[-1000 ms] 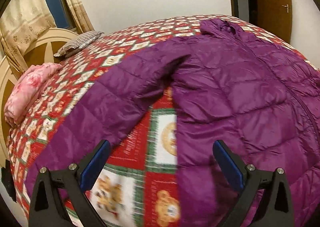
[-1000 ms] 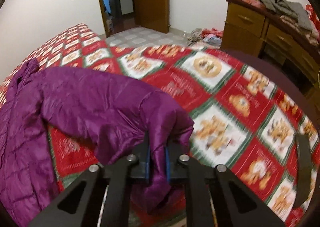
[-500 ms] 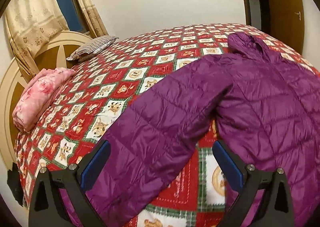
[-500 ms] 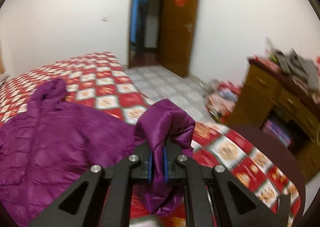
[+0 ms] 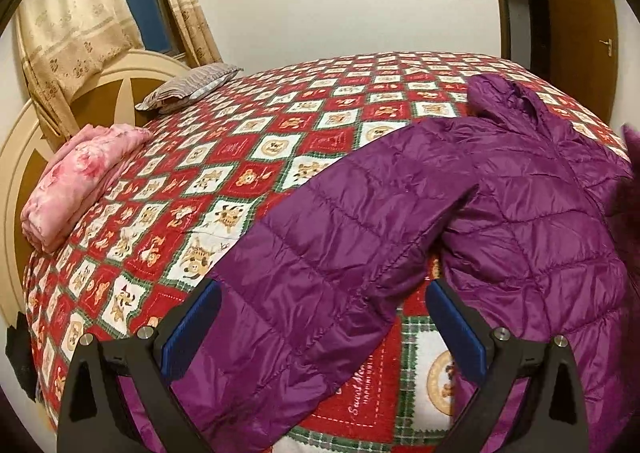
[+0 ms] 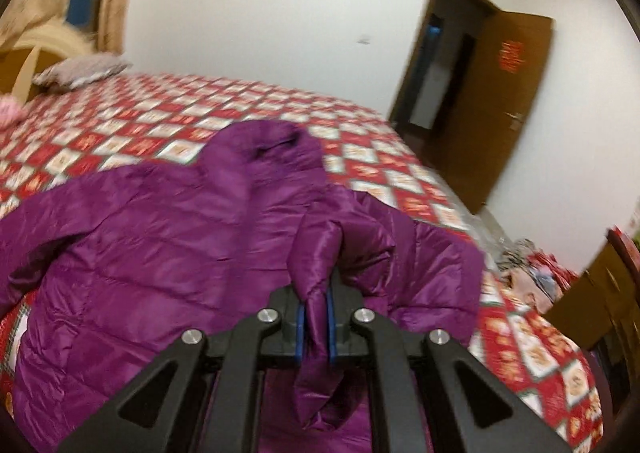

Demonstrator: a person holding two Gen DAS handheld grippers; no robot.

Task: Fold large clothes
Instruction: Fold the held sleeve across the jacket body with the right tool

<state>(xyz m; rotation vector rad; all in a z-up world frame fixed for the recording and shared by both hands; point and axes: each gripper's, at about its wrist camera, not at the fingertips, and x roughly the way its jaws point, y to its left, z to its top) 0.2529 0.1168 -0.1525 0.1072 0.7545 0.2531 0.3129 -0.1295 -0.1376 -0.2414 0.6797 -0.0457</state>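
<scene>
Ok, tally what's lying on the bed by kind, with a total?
Purple puffer jacket: 1
Grey striped pillow: 1
Pink folded blanket: 1
Total: 3, all lying on the red patterned bedspread.

Quilted bed [image 5: 280,157], purple jacket [image 5: 500,189], pink blanket [image 5: 80,181], striped pillow [image 5: 188,87]
</scene>
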